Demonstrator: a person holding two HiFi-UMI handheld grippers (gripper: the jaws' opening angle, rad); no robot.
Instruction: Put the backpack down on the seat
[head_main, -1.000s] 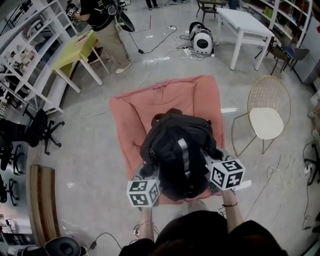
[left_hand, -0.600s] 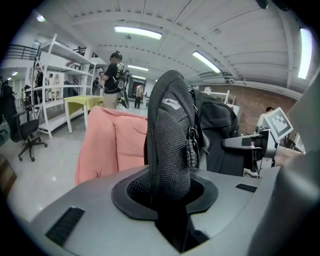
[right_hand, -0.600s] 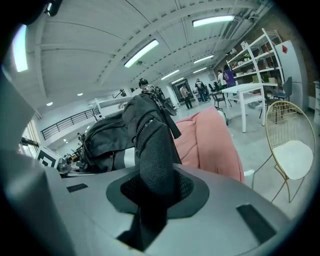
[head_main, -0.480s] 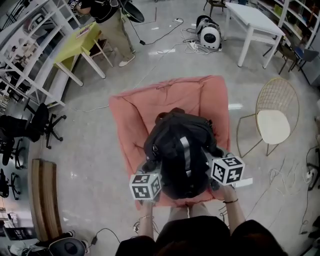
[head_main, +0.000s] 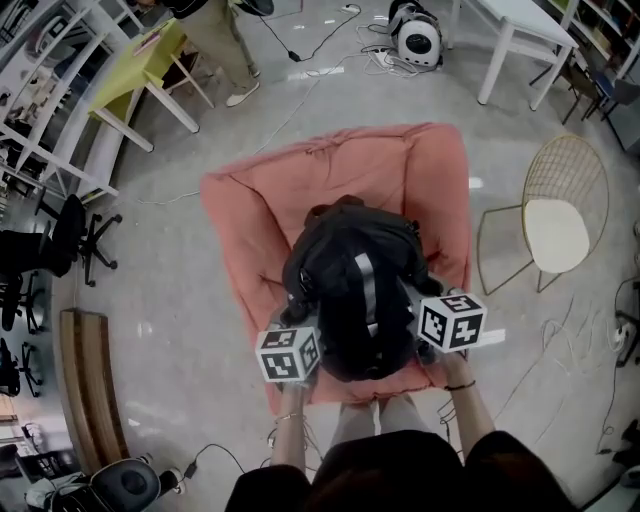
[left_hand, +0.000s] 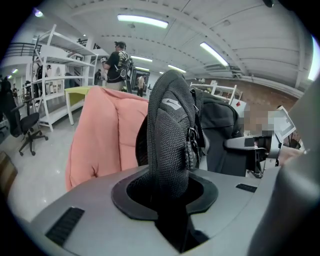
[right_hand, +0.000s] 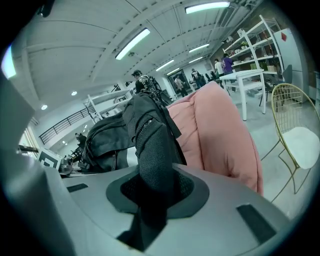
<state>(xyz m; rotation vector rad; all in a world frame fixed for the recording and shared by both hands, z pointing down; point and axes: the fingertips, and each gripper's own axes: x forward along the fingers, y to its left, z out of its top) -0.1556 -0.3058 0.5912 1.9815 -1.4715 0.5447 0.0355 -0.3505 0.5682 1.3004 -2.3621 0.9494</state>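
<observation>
Low in the head view, just above the person's forearms, the left gripper (head_main: 296, 330) and the right gripper (head_main: 432, 318) sit at either side of a black backpack (head_main: 352, 285). The left gripper view shows its jaws closed on a black mesh shoulder strap (left_hand: 169, 135), which rises out of the gap between them. The right gripper view shows the other strap (right_hand: 152, 150) pinched the same way between that gripper's jaws.

The backpack fills the centre of the frame, over the front half of a pink cushioned seat (head_main: 250, 215). Whether its base rests on the cushion cannot be told. Both gripper views show the seat's padded back rising just behind the bag.

Right of the seat, apart from it, stands a gold wire chair (head_main: 556, 232) with a pale round cushion. At the left edge is a black office chair (head_main: 68, 232), and a wooden bench (head_main: 88, 400) lies at lower left.

Farther off, at upper left, a yellow-green table (head_main: 135, 75) stands beside white shelving, with a person (head_main: 215, 35) next to it. A white table (head_main: 520, 30) sits at upper right. Cables trail across the grey floor (head_main: 180, 320) near a round white device (head_main: 418, 42).
</observation>
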